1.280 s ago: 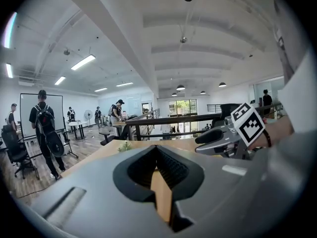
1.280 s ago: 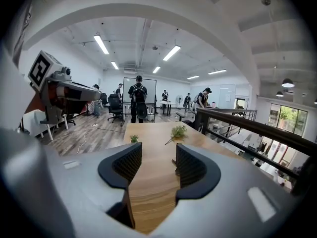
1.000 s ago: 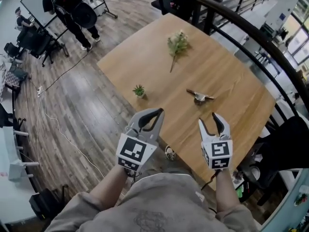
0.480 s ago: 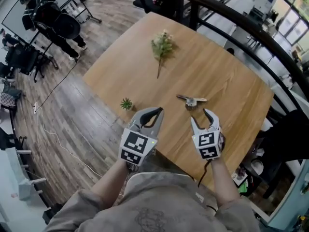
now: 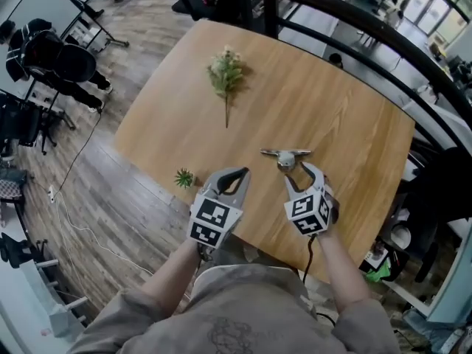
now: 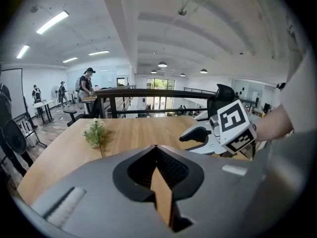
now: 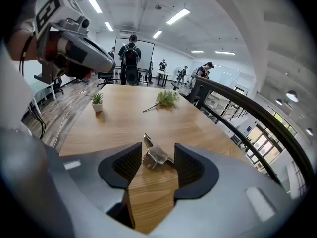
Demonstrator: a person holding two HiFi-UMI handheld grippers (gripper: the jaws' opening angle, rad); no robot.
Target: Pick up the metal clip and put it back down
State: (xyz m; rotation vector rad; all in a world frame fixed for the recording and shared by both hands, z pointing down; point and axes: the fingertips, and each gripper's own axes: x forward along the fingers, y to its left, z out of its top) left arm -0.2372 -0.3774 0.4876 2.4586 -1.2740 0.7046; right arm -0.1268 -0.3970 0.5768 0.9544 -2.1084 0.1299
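The metal clip [image 5: 285, 155] lies flat on the wooden table [image 5: 346, 124], near its front edge. My right gripper [image 5: 301, 175] is open and low over the table, its fingertips reaching the clip's near side. In the right gripper view the clip [image 7: 159, 154] sits between the two dark pads [image 7: 130, 163], and I cannot tell whether they touch it. My left gripper [image 5: 237, 174] hovers to the left over the table's front edge, apart from the clip; in its own view the left gripper [image 6: 156, 148] has its tips together with nothing held.
A green flower sprig [image 5: 224, 72] lies at the far left of the table. A tiny potted plant [image 5: 184, 177] stands at the near left corner. A dark railing [image 5: 354, 21] curves behind the table. Chairs and cables are on the floor at left.
My right gripper has moved forward to the clip, which now sits at its fingertips. The left gripper has stayed beside it. The clip has not moved on the table.
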